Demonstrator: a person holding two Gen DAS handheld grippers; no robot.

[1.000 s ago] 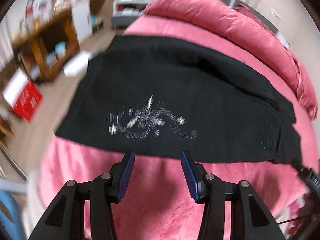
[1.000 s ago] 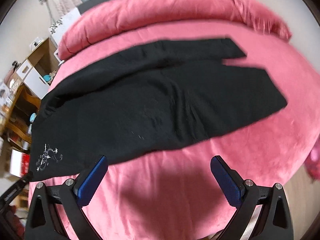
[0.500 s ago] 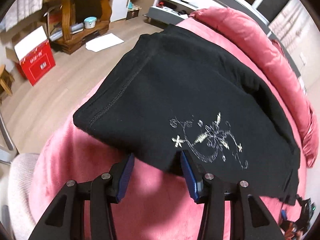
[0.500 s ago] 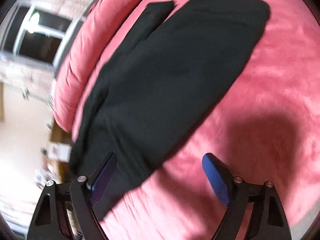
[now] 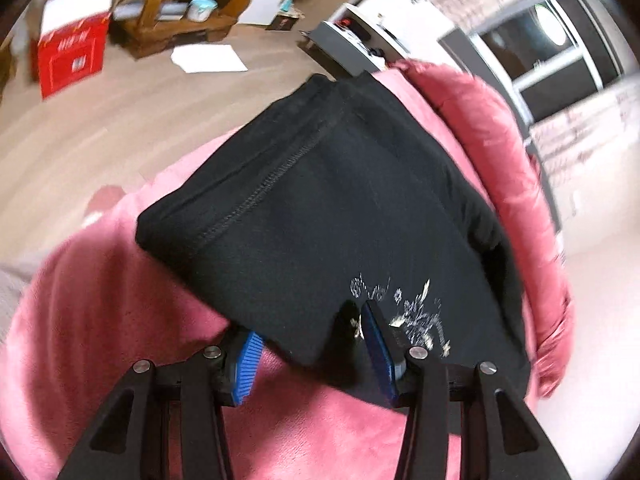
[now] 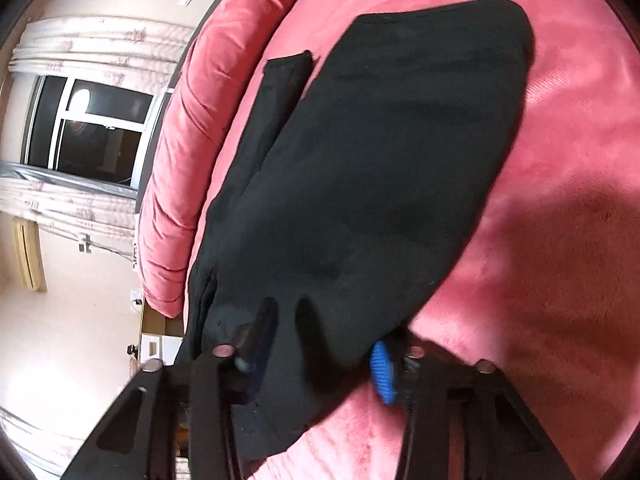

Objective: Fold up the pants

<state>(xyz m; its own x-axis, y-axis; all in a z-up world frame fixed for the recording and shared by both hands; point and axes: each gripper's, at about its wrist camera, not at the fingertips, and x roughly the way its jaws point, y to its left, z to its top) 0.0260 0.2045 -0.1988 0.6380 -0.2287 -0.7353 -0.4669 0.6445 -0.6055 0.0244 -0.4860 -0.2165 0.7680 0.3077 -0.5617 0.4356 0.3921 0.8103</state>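
Black pants (image 5: 320, 208) lie spread on a pink bed (image 5: 120, 300); a silver flower print (image 5: 416, 312) marks the hip near the waistband. My left gripper (image 5: 308, 344) is open, its jaws straddling the near waist edge: one blue pad under the cloth, the other on top by the print. In the right wrist view the pant legs (image 6: 380, 168) stretch away across the bed (image 6: 560, 200). My right gripper (image 6: 320, 352) is open around the near edge of the pants, cloth between its pads.
A rolled pink duvet (image 5: 500, 128) runs along the far side of the bed, also in the right wrist view (image 6: 192, 128). Left of the bed are wood floor, a red box (image 5: 68, 56), a wooden shelf (image 5: 176, 12) and papers (image 5: 208, 58). A window (image 6: 88, 128) is behind.
Both grippers have moved forward onto the pants edge. Each now has cloth between its jaws, and both jaws have narrowed.
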